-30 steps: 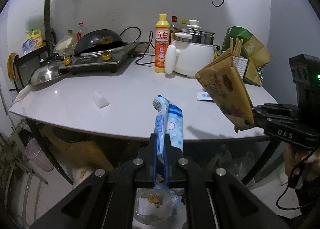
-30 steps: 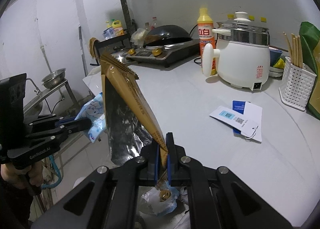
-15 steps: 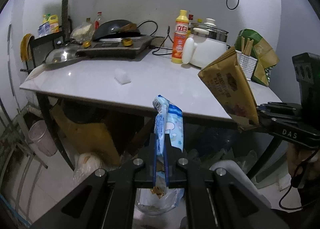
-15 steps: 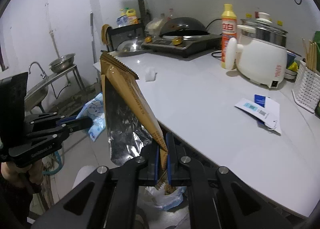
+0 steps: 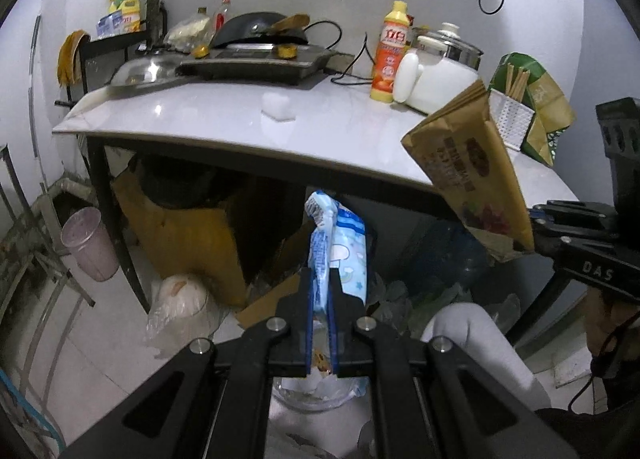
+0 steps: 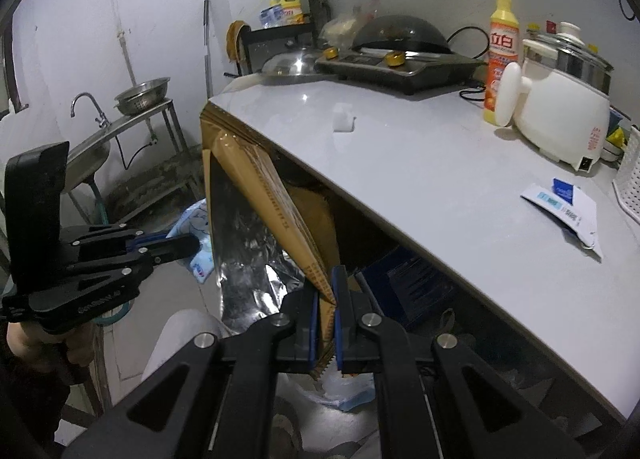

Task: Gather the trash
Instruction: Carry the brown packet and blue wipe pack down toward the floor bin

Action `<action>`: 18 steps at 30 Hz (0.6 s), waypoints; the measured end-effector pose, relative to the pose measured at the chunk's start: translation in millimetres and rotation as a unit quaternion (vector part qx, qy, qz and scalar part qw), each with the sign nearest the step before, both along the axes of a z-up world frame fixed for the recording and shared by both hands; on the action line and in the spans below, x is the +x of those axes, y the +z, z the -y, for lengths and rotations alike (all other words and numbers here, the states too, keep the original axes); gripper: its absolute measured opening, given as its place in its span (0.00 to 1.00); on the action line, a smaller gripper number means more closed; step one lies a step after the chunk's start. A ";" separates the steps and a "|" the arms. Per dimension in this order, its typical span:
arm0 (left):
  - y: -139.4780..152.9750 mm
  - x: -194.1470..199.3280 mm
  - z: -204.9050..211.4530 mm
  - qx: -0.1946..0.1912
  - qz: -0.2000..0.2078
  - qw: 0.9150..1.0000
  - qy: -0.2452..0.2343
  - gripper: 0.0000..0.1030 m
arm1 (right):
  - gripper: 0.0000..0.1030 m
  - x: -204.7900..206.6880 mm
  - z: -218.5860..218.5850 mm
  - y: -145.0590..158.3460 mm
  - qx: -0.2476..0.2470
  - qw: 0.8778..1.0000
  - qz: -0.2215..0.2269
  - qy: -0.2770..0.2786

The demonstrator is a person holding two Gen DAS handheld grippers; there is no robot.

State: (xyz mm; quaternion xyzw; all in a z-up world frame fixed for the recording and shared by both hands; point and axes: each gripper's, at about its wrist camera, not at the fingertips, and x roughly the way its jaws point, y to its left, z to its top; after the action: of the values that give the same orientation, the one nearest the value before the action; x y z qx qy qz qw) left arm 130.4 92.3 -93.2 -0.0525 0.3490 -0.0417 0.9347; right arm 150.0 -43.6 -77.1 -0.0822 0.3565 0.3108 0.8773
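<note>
My left gripper (image 5: pixel 320 287) is shut on a light blue and white plastic wrapper (image 5: pixel 340 247), held upright below the table edge. My right gripper (image 6: pixel 326 291) is shut on a brown foil-lined snack bag (image 6: pixel 260 195), also upright. The brown bag shows in the left wrist view (image 5: pixel 476 175) at the right, and the blue wrapper shows in the right wrist view (image 6: pixel 196 227) at the left. Both are low, in front of the white table (image 6: pixel 440 179). A white bin with a clear bag of trash (image 5: pixel 320 387) sits directly below both grippers.
On the table stand a cooker with a wok (image 5: pixel 256 55), a yellow bottle (image 5: pixel 390 55), a white pot (image 5: pixel 440 79), a chopstick holder (image 5: pixel 510 119), a white wad (image 5: pixel 278 107) and paper tags (image 6: pixel 568 211). Cardboard (image 5: pixel 192 235) and a pink bin (image 5: pixel 90 243) sit underneath. A sink (image 6: pixel 100 143) stands left.
Both grippers have moved down and back from the table top to below its edge, still holding the wrapper and the bag. The trash bin below has come closer.
</note>
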 end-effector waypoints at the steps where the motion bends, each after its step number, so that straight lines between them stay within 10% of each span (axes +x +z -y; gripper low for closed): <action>1: -5.0 0.9 -1.4 -0.002 -0.005 1.000 0.002 0.05 | 0.05 0.6 -1.3 -1.9 -0.001 1.000 -0.001 0.002; 18: -103.2 27.8 -12.8 -0.031 -0.107 0.993 0.021 0.05 | 0.05 18.5 -18.5 -92.1 -0.035 0.996 -0.083 0.024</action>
State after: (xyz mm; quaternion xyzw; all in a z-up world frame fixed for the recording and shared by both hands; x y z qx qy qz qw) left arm 158.2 105.1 -196.4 -0.0932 0.4447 -0.0271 0.8904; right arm 168.6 -25.0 -169.2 -0.0948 0.4367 0.3245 0.8336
